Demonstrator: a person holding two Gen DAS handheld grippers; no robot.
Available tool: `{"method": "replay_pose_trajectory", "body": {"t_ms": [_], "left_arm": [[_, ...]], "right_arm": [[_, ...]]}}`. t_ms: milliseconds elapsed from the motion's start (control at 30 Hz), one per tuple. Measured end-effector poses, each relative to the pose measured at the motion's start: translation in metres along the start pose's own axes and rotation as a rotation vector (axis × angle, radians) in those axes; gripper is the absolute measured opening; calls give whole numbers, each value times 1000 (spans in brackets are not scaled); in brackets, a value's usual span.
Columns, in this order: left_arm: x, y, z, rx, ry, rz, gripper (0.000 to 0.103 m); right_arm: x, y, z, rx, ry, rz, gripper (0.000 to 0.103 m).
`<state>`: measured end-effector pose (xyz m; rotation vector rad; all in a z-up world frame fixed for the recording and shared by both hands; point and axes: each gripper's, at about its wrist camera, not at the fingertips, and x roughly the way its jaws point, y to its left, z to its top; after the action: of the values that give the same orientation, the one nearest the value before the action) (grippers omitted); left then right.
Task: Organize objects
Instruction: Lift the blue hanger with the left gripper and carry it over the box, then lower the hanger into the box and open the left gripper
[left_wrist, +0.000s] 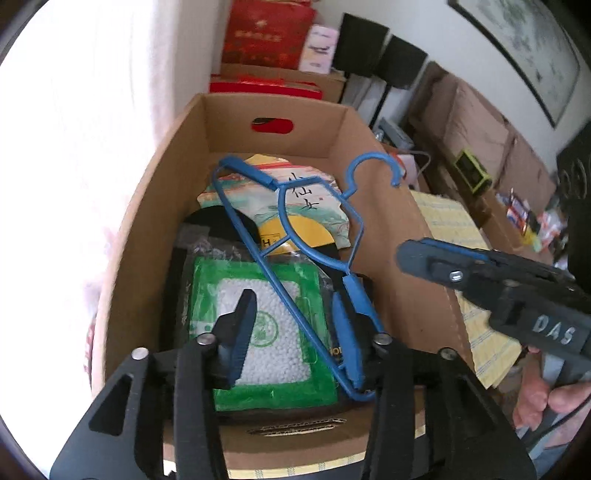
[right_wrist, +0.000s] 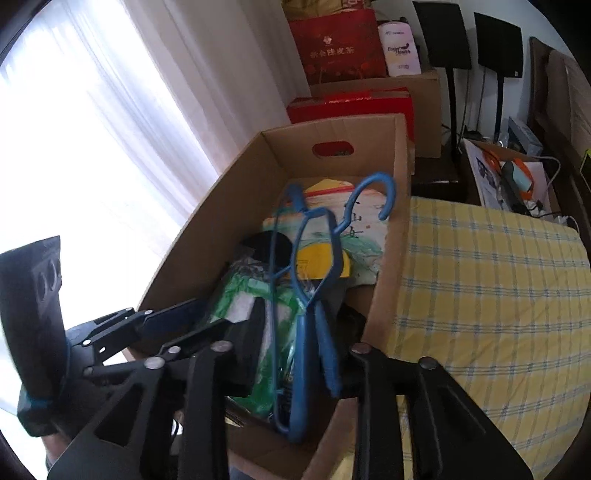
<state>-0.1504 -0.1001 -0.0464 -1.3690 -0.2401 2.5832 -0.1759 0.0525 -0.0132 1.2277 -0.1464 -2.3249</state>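
Both grippers gape wide, holding nothing: your left gripper (left_wrist: 291, 332) straddles the blue plastic hanger (left_wrist: 273, 236), whose long axis climbs toward upper left inside the brown cardboard box (left_wrist: 399, 229).

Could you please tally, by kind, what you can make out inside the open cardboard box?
Blue hanger: 1
Green-and-white packet of white beads: 1
Printed bag with brush lettering: 1
Yellow-labelled black item: 1
Total: 4 visible in the cardboard box; dark things underneath are too hidden to count.
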Motion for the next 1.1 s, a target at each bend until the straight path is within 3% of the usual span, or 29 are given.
{"method": "replay_pose_trajectory", "body": {"t_ms": [133,233,300,433,600,867,1100], "left_arm": [[-11,3,-5,-7,-34,22,60],[-23,-1,-7,-3,-71,40,71],[-30,-5,-8,3,-89,40,73],[-38,-11,-10,7,-110,43,92],[-43,-16,-11,13,-124,73,93],[-49,-23,-16,15,-130,68,93],[-56,-37,-21,32,-151,59,98]], "right_arm": [[-17,-2,0,-3,-35,-8,43],[-28,-3,-2,-10,-54,-14,54],[-35,-4,-4,-14,-65,-19,60],[-46,-7,-9,-24,-78,-42,74],[-54,-11,-16,-49,-87,-107,86],[-63,-20,-27,-53,-86,-167,95],[-76,-32,-36,-37,-102,-206,95]]}}
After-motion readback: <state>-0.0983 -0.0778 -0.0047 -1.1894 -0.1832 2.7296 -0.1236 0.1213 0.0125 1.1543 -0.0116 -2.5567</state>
